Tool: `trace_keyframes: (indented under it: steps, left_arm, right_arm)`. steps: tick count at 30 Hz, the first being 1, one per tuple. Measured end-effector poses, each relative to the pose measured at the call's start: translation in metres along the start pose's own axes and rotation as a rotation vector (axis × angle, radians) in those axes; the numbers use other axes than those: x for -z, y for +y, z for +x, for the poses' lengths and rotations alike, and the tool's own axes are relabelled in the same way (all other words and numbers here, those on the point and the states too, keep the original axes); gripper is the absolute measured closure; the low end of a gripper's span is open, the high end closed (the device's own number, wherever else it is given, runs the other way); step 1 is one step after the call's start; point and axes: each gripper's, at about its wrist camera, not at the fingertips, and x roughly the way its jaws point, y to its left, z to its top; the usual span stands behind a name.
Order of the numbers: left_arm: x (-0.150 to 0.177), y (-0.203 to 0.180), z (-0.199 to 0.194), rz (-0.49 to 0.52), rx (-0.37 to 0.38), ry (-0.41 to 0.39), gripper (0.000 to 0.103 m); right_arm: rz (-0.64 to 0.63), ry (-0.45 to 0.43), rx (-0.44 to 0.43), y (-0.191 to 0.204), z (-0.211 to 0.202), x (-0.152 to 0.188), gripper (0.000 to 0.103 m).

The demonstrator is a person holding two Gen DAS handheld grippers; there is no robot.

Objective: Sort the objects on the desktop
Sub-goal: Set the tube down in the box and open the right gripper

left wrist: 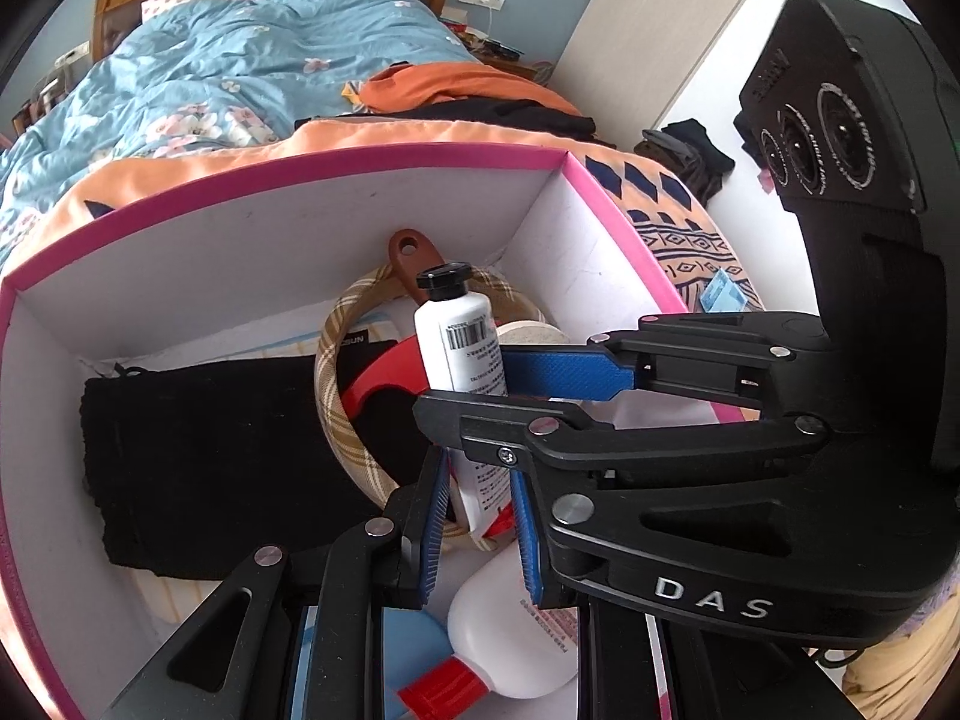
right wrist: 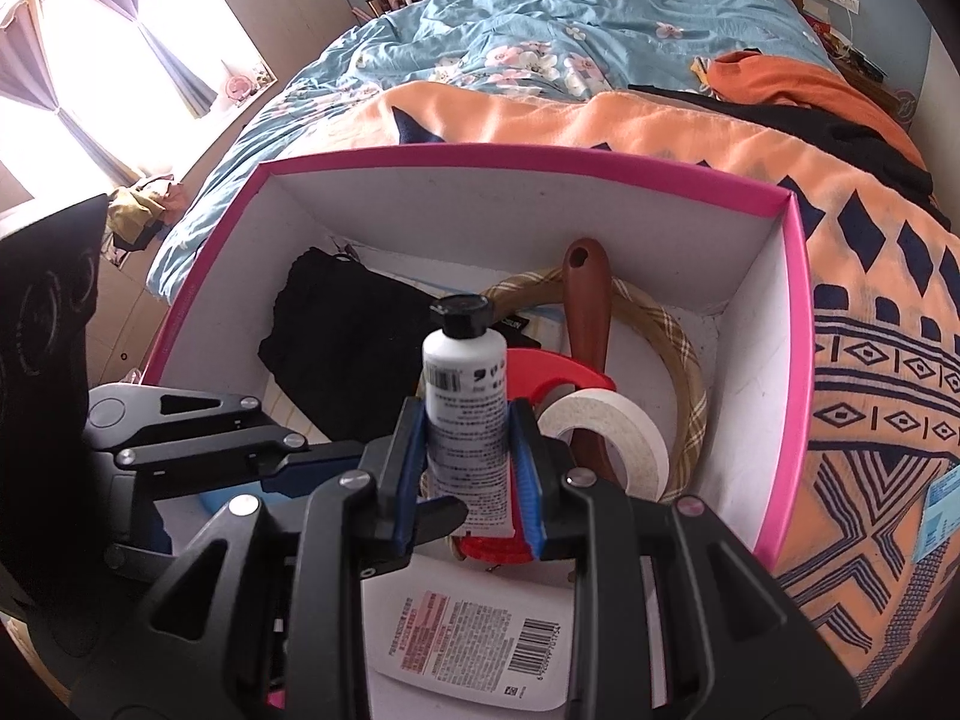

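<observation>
Holding steady over the pink-rimmed white cardboard box [left wrist: 300, 165], which sat on the orange patterned blanket [right wrist: 690, 120] of the bed.

Box contents, left to right: folded black cloth [left wrist: 210, 438] on the floor of the box, then a tan plaid-wrapped ring [left wrist: 336, 420]. A red plastic tape dispenser [left wrist: 384, 372] and a brown wooden handle [left wrist: 414, 258] lay across the ring. A cream masking tape roll [right wrist: 606, 438] leaned furthest right, and a white bottle with a red cap [left wrist: 516, 630] lay at the near edge.

The white squeeze tube with a black screw cap [left wrist: 459, 336] stood upright above the ring, cap up, clear of the box floor.

Left gripper [left wrist: 479, 474]: fingers almost fully closed, the tube's lower end in the narrow gap, pads apparently pressing on it.

Right gripper [right wrist: 467, 420]: fingers [right wrist: 528, 480] partly closed, blue pads clamped on both sides of the tube's body, just below the barcode.
</observation>
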Motion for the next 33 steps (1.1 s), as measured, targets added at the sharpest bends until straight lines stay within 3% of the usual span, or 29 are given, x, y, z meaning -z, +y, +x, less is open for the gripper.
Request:
trace_keyframes:
  steps: [9, 21, 24, 29, 33]
  left_arm:
    - [-0.004, 0.002, 0.008, -0.018, -0.06, 0.04, 0.083]
    - [-0.008, 0.007, 0.012, -0.055, -0.086, 0.053, 0.083]
    - [-0.006, 0.004, 0.006, -0.036, -0.084, 0.012, 0.076]
    - [0.0, -0.004, -0.01, -0.014, -0.107, -0.056, 0.052]
    - [0.005, -0.015, -0.023, -0.003, -0.12, -0.097, 0.021]
  right_arm:
    - [0.026, 0.017, 0.024, -0.005, 0.009, -0.001, 0.073]
    - [0.048, 0.0, 0.045, -0.008, 0.01, -0.002, 0.073]
    - [0.054, -0.013, 0.034, -0.009, 0.005, 0.001, 0.073]
    - [0.052, -0.081, 0.013, -0.008, -0.019, 0.012, 0.073]
    - [0.046, -0.168, -0.014, -0.004, -0.05, 0.032, 0.068]
